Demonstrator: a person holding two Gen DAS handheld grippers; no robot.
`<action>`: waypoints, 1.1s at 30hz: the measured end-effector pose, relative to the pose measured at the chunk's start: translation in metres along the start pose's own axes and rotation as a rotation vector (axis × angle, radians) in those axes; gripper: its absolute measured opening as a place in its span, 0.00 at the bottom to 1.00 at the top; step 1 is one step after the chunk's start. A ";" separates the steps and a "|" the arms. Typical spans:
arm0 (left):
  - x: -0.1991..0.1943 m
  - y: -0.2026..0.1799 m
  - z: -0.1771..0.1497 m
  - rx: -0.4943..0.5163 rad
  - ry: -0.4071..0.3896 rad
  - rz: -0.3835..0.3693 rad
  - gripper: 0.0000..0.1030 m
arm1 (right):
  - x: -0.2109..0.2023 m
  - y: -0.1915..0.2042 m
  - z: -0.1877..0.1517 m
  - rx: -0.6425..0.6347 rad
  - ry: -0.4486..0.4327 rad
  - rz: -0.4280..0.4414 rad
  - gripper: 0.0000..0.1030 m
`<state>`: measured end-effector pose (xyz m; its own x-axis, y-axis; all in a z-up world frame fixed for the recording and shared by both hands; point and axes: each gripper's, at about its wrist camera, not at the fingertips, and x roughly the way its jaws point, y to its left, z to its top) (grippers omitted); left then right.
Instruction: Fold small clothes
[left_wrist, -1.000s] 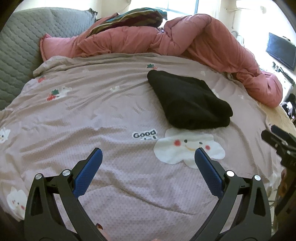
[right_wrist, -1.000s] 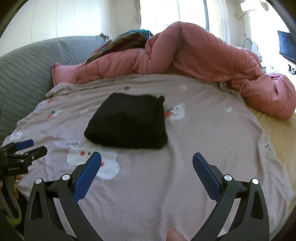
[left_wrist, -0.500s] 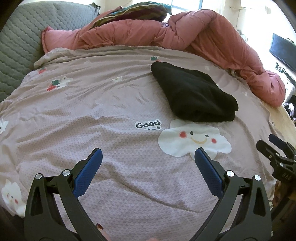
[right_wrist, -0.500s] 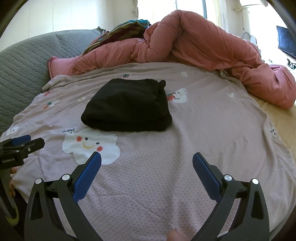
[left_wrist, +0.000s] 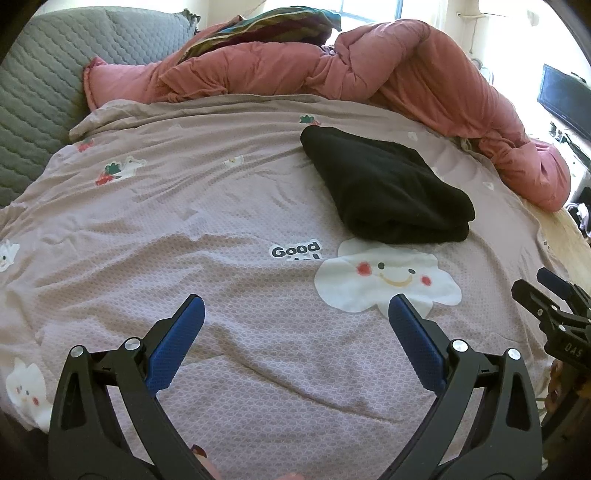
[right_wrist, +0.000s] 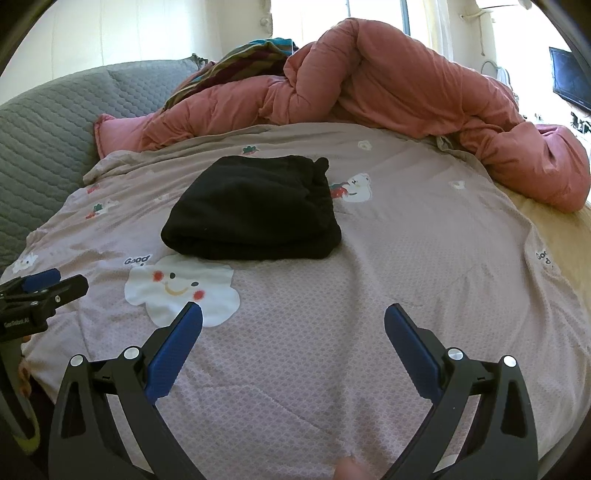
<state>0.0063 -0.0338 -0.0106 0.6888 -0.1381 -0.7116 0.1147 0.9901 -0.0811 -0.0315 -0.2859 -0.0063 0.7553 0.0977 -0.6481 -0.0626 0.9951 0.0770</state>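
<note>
A black garment lies folded in a thick bundle on the mauve printed bedsheet, just beyond a white smiling-cloud print. It also shows in the right wrist view, left of centre. My left gripper is open and empty, hovering over the sheet well short of the garment. My right gripper is open and empty, also short of it. Each gripper shows at the edge of the other's view: the right one, the left one.
A bunched pink duvet runs along the far side of the bed and down its right side. A grey quilted headboard stands at the left. A striped cloth lies on the duvet. A dark screen is at far right.
Both grippers have drawn back and tilted a little, so the black garment sits slightly farther up in both views. Both stay open. The garment has not moved on the sheet.
</note>
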 end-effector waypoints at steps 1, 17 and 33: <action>0.000 0.000 0.000 0.000 -0.001 0.000 0.91 | 0.000 0.000 0.000 0.000 0.000 0.000 0.95; -0.001 0.003 0.000 -0.002 0.000 0.007 0.91 | 0.000 -0.001 -0.001 0.006 0.005 -0.004 0.95; -0.004 0.004 0.000 -0.003 0.002 0.016 0.91 | 0.001 -0.002 -0.001 0.006 0.011 -0.012 0.95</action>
<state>0.0045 -0.0291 -0.0082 0.6889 -0.1221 -0.7145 0.1015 0.9923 -0.0717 -0.0310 -0.2874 -0.0076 0.7485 0.0863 -0.6575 -0.0502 0.9960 0.0737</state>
